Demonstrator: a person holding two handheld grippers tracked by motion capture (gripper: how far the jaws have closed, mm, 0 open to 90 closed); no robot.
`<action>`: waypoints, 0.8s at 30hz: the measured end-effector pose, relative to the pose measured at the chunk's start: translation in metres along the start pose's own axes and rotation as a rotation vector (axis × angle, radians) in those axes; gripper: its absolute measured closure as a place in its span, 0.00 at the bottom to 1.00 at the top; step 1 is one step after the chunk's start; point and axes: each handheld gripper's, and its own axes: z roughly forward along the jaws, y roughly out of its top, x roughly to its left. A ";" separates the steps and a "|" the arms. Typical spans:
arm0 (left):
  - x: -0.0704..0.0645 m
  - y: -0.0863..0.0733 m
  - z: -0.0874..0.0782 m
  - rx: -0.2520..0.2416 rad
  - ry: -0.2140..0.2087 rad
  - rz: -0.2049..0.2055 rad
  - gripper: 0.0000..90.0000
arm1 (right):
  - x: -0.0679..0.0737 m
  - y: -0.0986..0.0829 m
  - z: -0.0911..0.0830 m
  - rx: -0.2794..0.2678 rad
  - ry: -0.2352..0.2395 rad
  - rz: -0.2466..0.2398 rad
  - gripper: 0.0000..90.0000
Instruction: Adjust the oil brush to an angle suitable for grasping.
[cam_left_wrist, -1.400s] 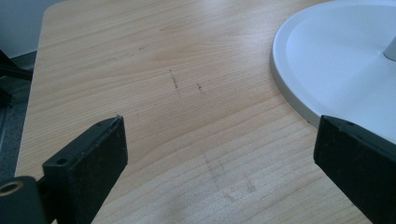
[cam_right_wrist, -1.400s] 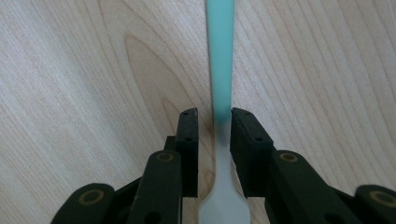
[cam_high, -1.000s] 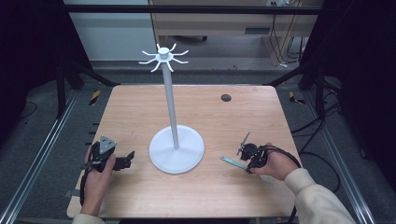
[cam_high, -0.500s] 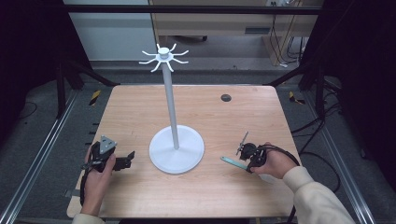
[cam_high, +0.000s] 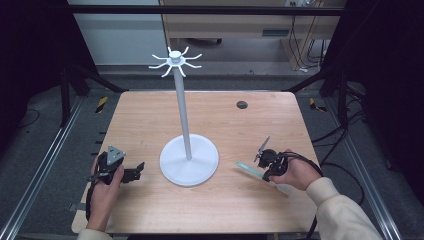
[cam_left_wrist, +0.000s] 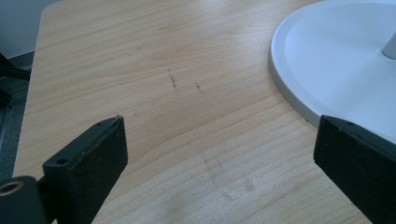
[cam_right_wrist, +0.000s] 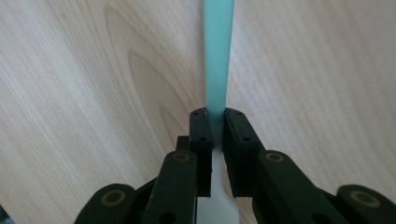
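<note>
A white stand with a round base (cam_high: 189, 160) and a tall pole (cam_high: 182, 115) topped by a ring of hooks (cam_high: 175, 60) stands mid-table. My left gripper (cam_high: 137, 170) rests on the wood just left of the base, its jaws wide apart and empty. Seen from the left gripper view, the left gripper (cam_left_wrist: 219, 135) frames bare wood, with the base's rim (cam_left_wrist: 336, 60) by its right jaw. My right gripper (cam_high: 262, 167) lies right of the base, shut on a flat teal strip (cam_high: 247, 169). The right gripper (cam_right_wrist: 217, 116) pinches this strip (cam_right_wrist: 218, 56), whose white end (cam_right_wrist: 215, 205) runs back between the jaws.
The wooden table (cam_high: 150, 125) has a small dark round grommet (cam_high: 242, 105) at the back right. Metal frame rails (cam_high: 45, 165) run along both sides, and black cables (cam_high: 350, 150) lie on the floor to the right.
</note>
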 end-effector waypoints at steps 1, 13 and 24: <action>0.000 0.000 0.000 -0.001 0.000 0.000 0.03 | 0.000 0.001 -0.004 -0.019 -0.006 -0.005 0.92; 0.000 0.000 0.001 0.000 -0.003 0.000 0.03 | 0.002 0.026 -0.056 -0.168 -0.087 -0.010 0.92; -0.001 0.000 0.000 -0.007 0.001 -0.001 0.03 | -0.008 0.044 -0.090 -0.415 -0.149 0.063 0.91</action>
